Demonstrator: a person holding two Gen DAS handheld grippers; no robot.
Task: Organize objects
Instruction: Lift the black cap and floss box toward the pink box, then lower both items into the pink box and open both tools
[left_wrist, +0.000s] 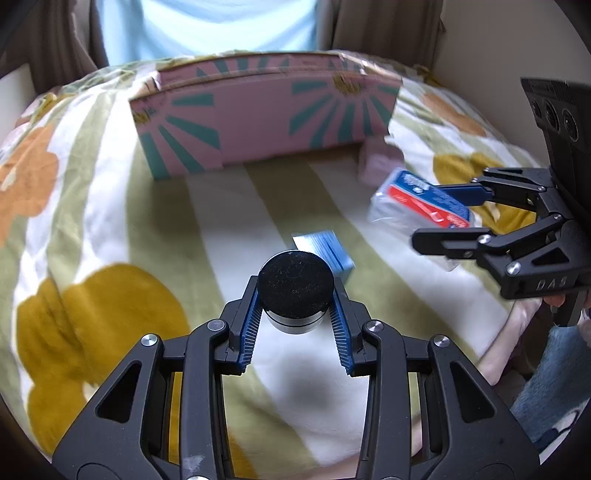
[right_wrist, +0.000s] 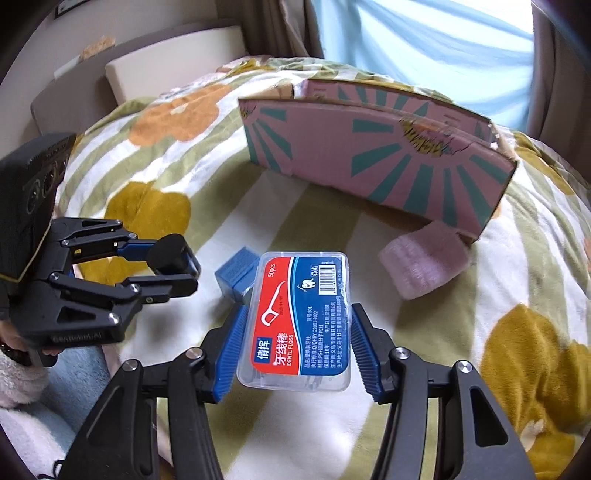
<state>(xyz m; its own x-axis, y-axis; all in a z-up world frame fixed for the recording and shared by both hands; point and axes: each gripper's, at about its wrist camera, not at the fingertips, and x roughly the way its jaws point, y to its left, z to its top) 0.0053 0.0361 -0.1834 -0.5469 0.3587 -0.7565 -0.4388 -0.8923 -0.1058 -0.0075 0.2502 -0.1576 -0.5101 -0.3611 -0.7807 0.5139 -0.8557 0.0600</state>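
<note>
One floral blanket — curtains behind.

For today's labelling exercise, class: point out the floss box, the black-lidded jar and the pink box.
floss box (right_wrist: 295, 317), right wrist view, on its red label.
jar (left_wrist: 295, 280), left wrist view, centre of its black lid.
pink box (left_wrist: 258, 118), left wrist view, middle of its front wall.
</note>
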